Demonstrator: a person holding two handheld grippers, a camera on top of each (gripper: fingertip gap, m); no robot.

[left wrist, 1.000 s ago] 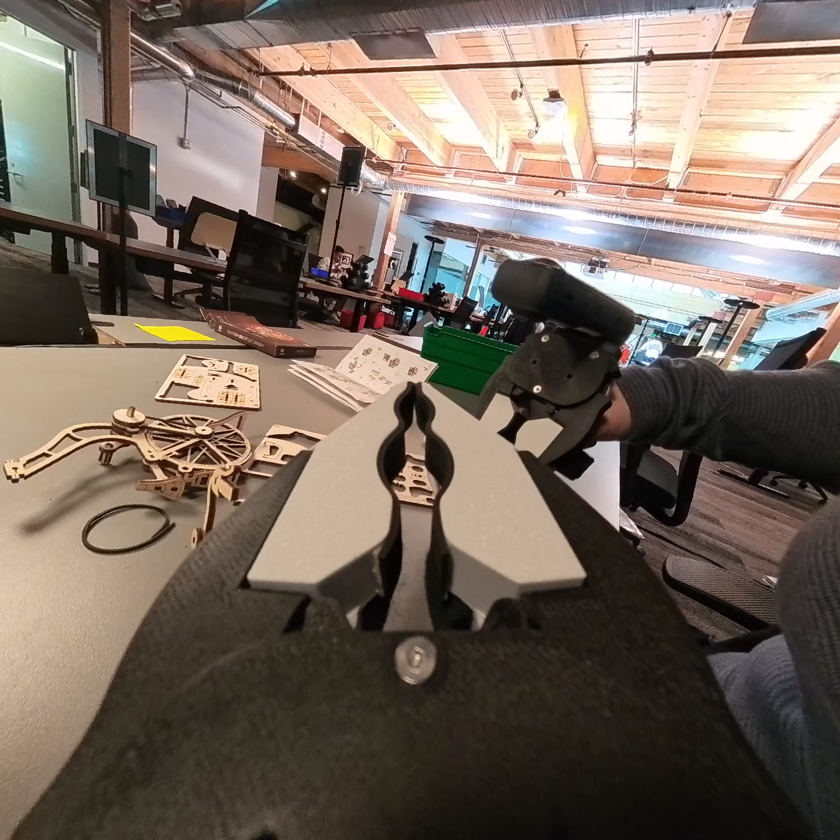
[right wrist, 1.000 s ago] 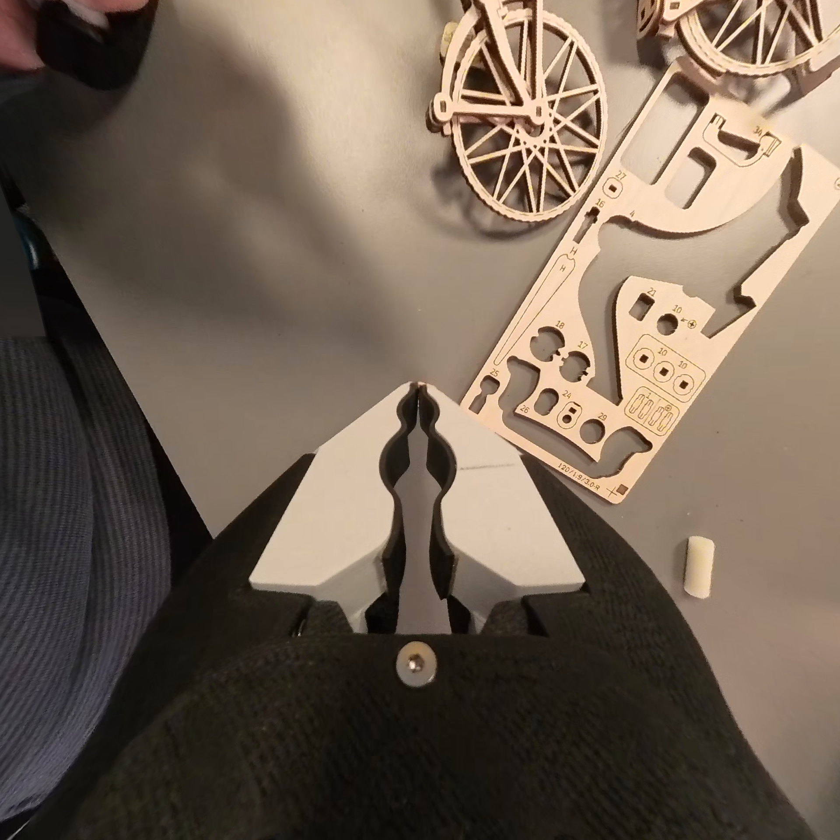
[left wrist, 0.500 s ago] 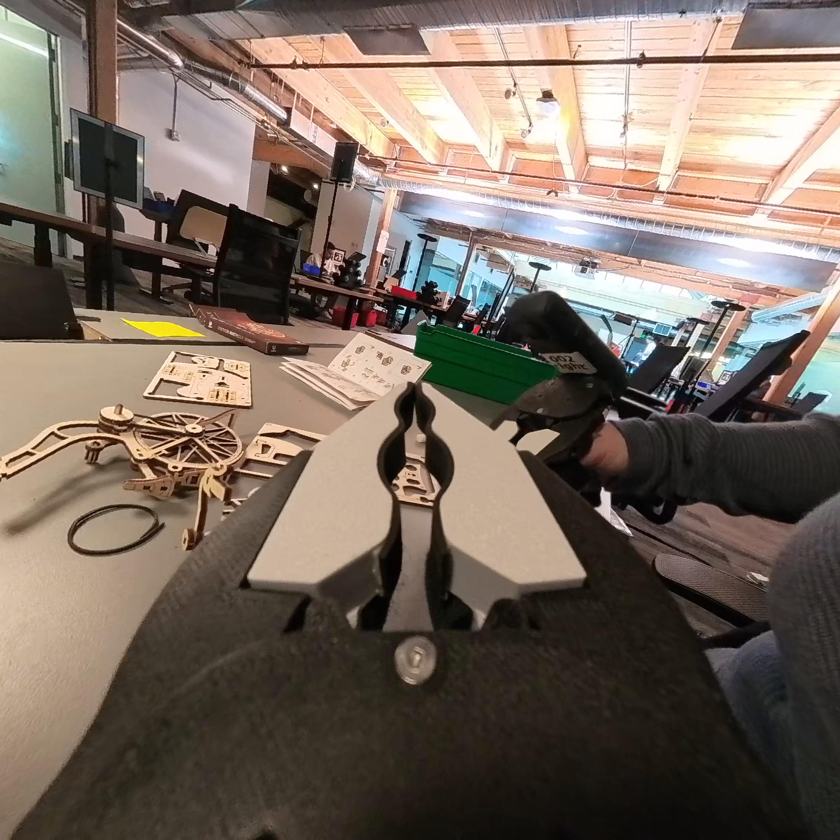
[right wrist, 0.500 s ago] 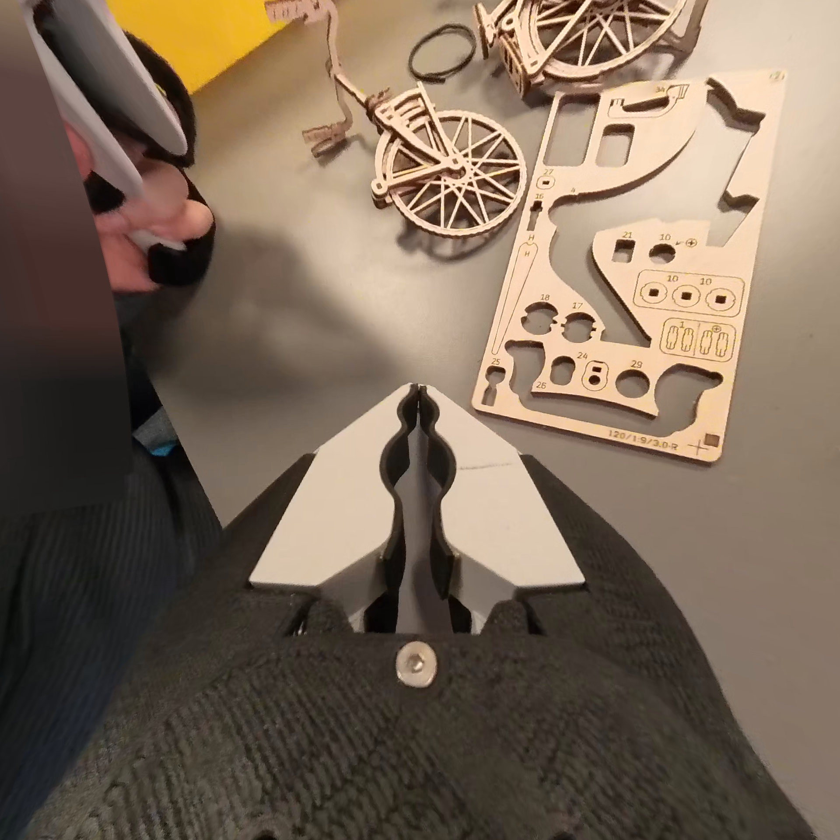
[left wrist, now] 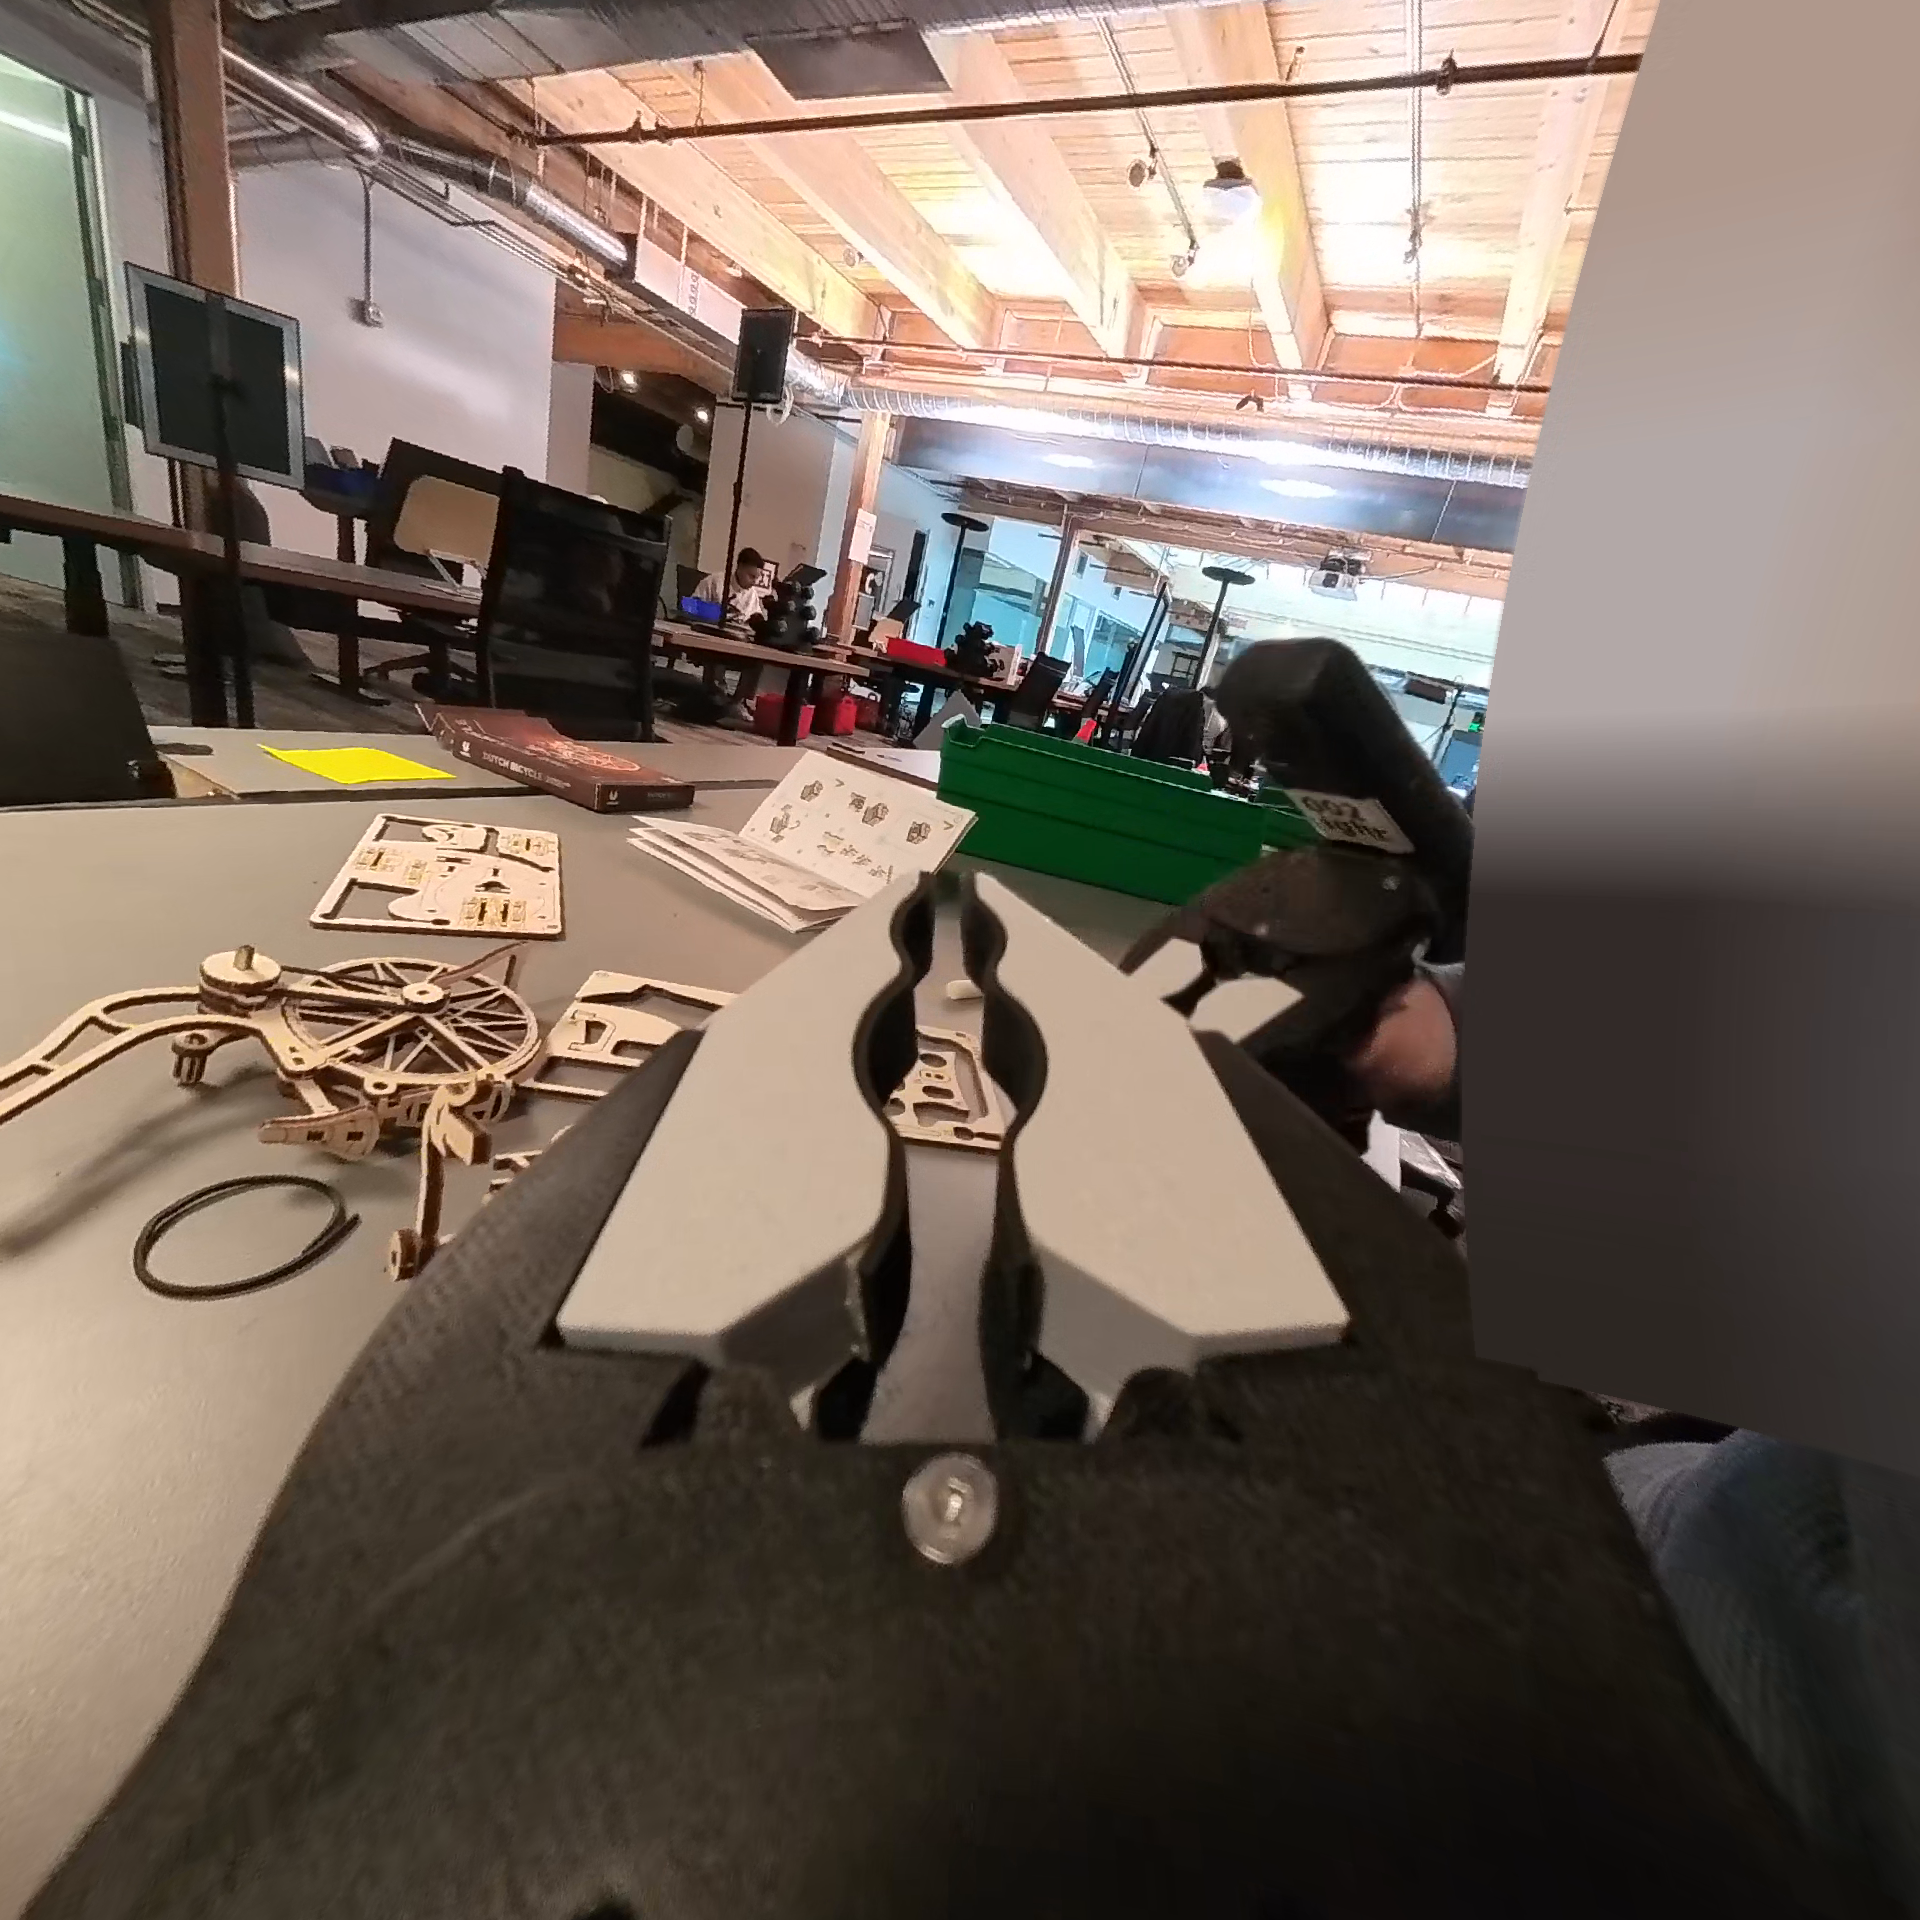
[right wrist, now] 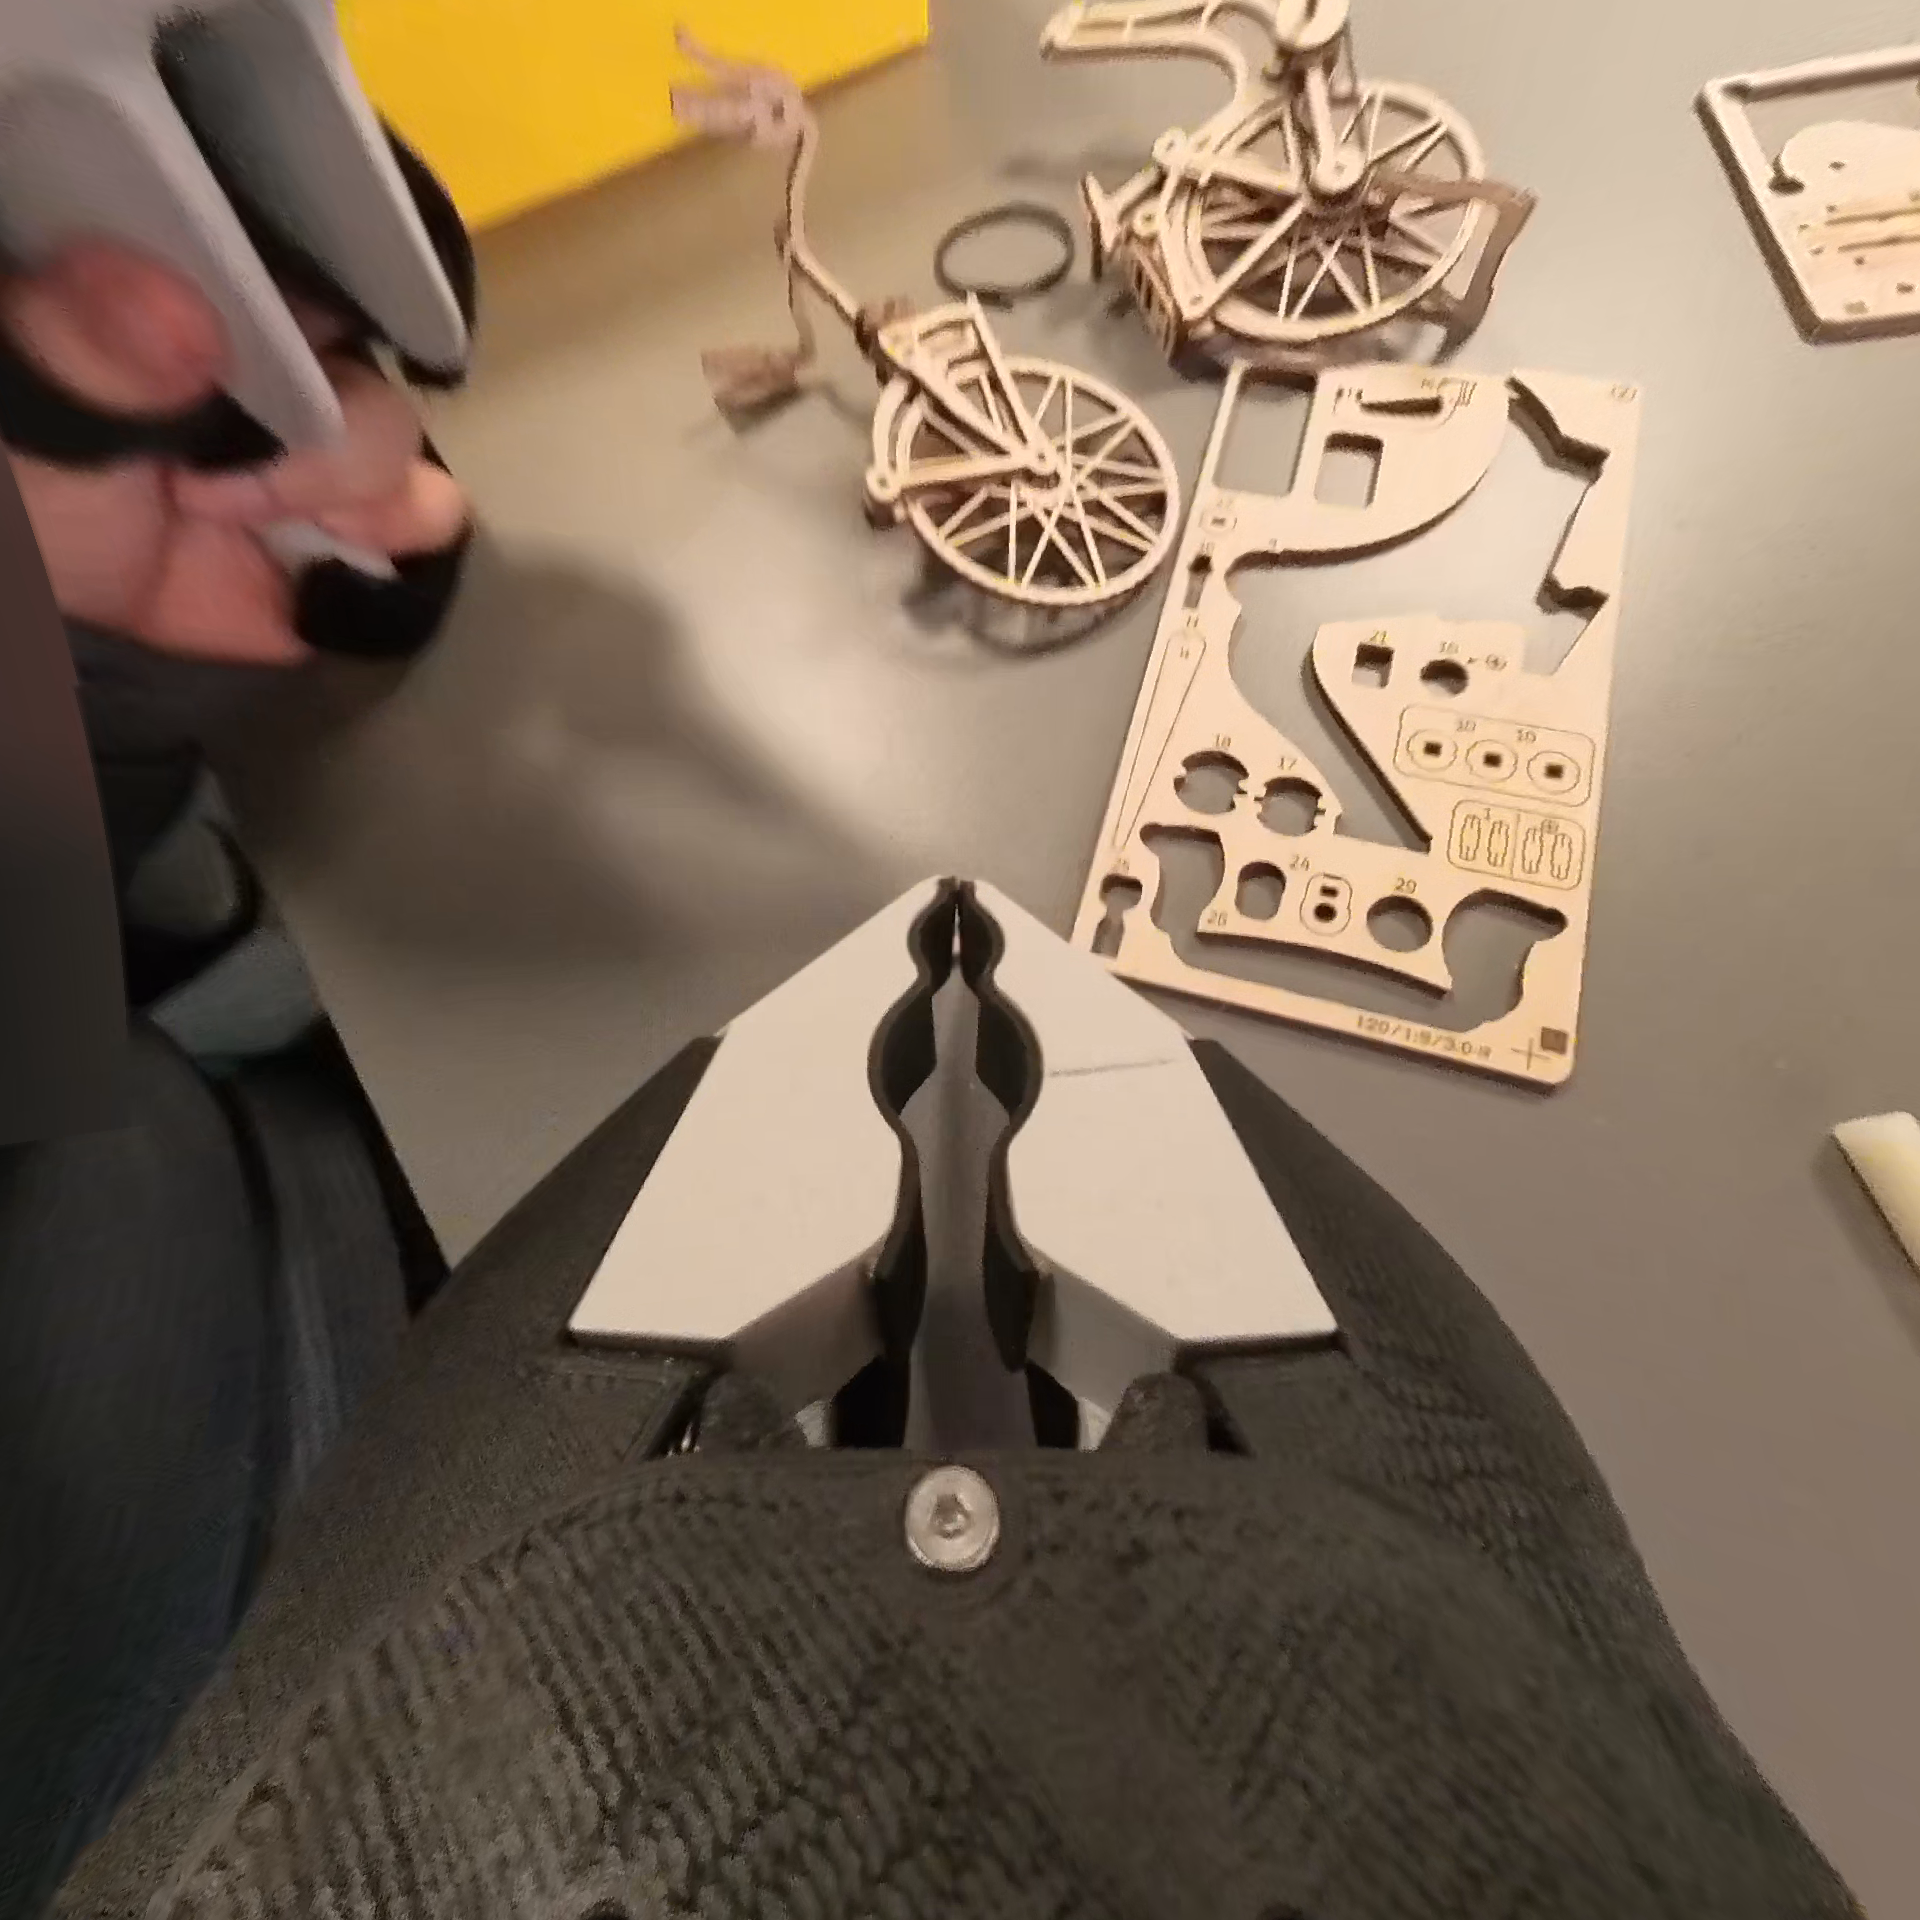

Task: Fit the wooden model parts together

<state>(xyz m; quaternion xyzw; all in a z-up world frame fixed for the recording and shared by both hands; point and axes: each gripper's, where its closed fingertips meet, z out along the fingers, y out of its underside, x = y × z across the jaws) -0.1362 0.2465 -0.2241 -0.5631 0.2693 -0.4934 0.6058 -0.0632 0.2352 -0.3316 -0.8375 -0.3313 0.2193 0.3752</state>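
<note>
Nearby, pale spoked wooden wheel assembly (right wrist: 1023, 488)

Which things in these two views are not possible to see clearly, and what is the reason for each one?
- Left gripper in the right wrist view: motion-blurred and cut by the top-left edge.
- Small white piece, right wrist view: cut by the right edge.
- Parts sheet, left wrist view: mostly hidden behind the left gripper's own fingers.
- Second parts sheet, right wrist view: cut by the right edge.
- Handlebar end, right wrist view: blurred.
</note>
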